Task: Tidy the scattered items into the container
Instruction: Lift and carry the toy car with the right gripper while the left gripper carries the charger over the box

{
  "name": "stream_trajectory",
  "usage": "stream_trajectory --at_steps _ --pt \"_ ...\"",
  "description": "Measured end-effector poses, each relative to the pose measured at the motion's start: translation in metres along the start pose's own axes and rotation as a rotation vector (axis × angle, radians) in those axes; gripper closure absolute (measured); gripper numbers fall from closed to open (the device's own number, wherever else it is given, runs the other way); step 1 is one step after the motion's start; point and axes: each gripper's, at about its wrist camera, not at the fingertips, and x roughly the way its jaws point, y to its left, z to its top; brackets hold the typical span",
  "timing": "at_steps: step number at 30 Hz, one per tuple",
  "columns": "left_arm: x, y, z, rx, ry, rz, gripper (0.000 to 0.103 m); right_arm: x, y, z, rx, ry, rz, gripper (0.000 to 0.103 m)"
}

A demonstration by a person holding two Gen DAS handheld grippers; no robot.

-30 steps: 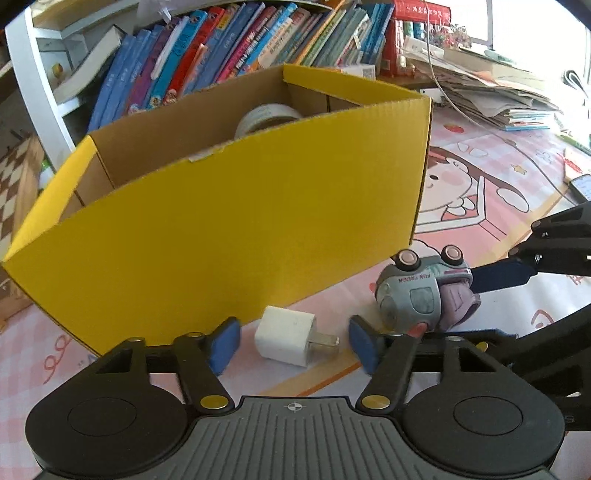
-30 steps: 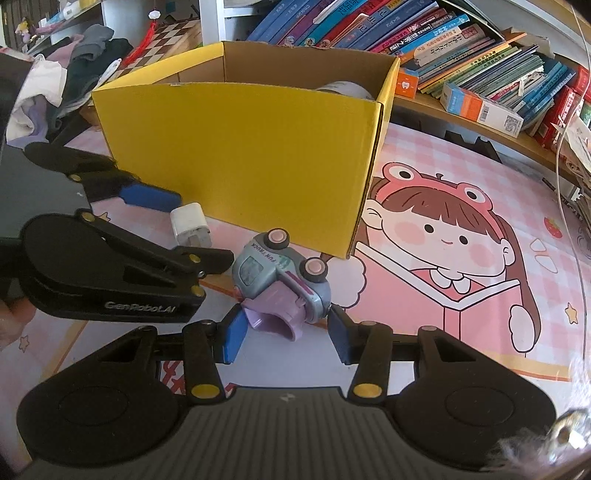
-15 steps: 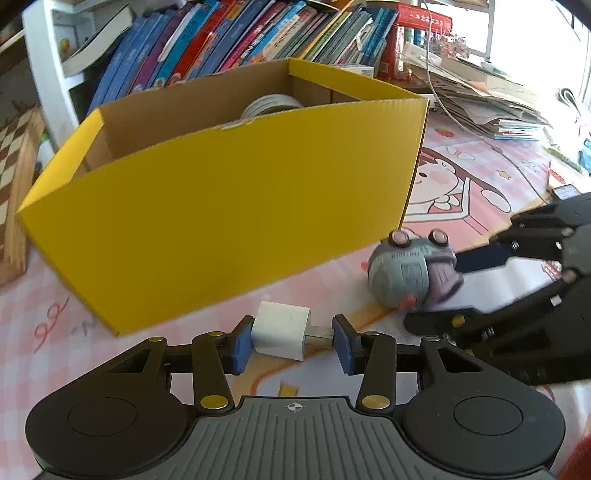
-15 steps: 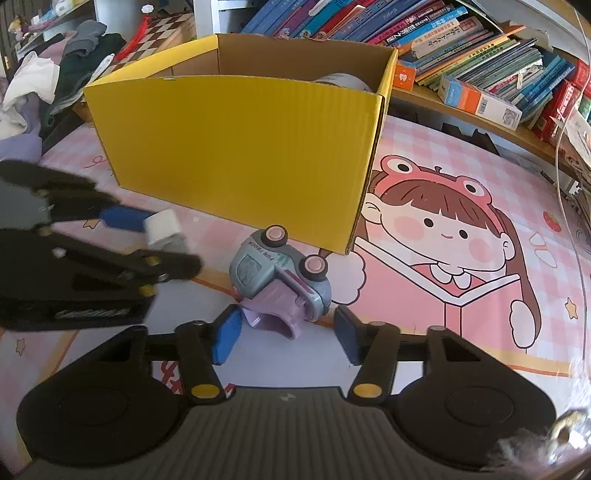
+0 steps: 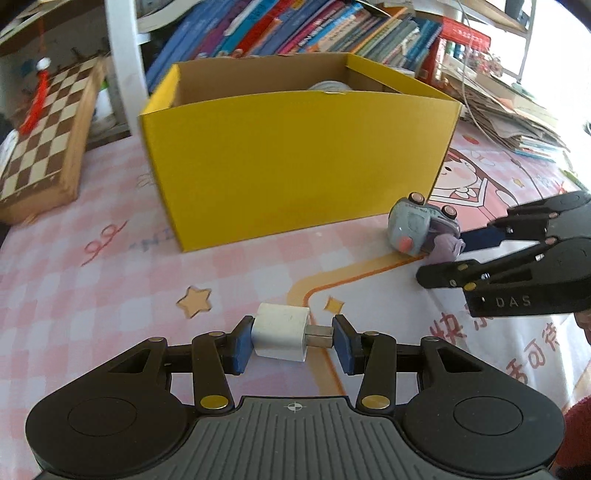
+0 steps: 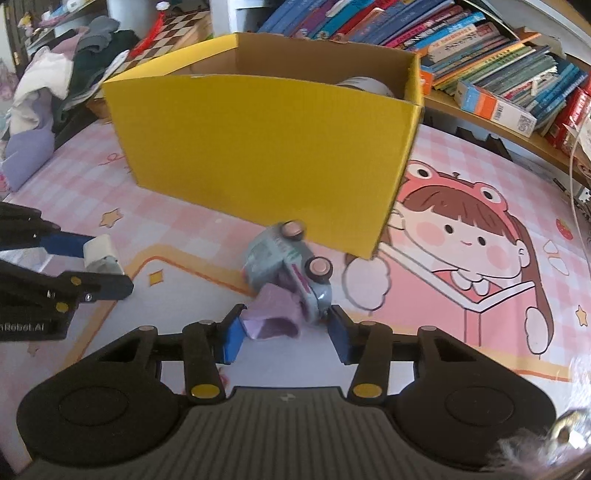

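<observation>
In the left wrist view, the left gripper (image 5: 293,341) was clamped on a white charger (image 5: 279,336), one blue pad against its body and the other against the end of its metal prongs. The charger was held off the pink mat (image 5: 110,280), well in front of the yellow box (image 5: 295,162). The box stood open at the top, and the rim of a white roll (image 5: 330,87) showed inside near its back wall. To the right, a grey toy car (image 5: 419,228) lay tipped on its side near the box's front right corner, wheels up, with the right gripper (image 5: 454,254) reaching in around its purple end. A chessboard (image 5: 44,133) leaned at the left, and books (image 5: 295,29) filled the shelf behind the box.

In the right wrist view, the right gripper (image 6: 286,334) sat closed in around the toy car (image 6: 284,269). Its left pad touched the purple part, and its right pad appeared to touch the car's grey edge, though blur made the grip hard to judge. The car was on the mat (image 6: 443,332), tipped, just in front of the box (image 6: 266,147). At the left edge, the left gripper (image 6: 94,264) held the charger (image 6: 99,254). A heap of clothes (image 6: 55,81) lay beyond it.
</observation>
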Motion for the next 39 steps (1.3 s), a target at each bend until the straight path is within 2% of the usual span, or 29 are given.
stream_trajectory --at_steps 1,2,3,13,30,39 --pt "-0.003 0.001 -0.001 -0.004 -0.003 0.002 0.06 -0.002 0.003 -0.001 -0.006 0.0 0.004 0.063" --pt "-0.005 0.003 -0.002 -0.006 -0.006 0.002 0.06 -0.004 0.005 -0.001 -0.012 0.003 0.008 0.074" --pt "-0.008 0.004 -0.004 -0.007 -0.009 0.003 0.06 -0.005 0.007 -0.002 -0.013 0.007 0.016 0.076" --pt "-0.026 0.006 -0.011 -0.014 -0.032 -0.01 0.06 -0.024 0.023 -0.009 -0.021 -0.003 0.023 0.076" --pt "-0.046 -0.001 -0.013 0.036 -0.059 -0.043 0.06 -0.05 0.036 -0.013 -0.036 -0.017 0.038 0.077" --pt "-0.058 -0.002 -0.007 0.068 -0.076 -0.065 0.06 -0.06 0.042 -0.009 -0.089 -0.015 0.056 0.077"
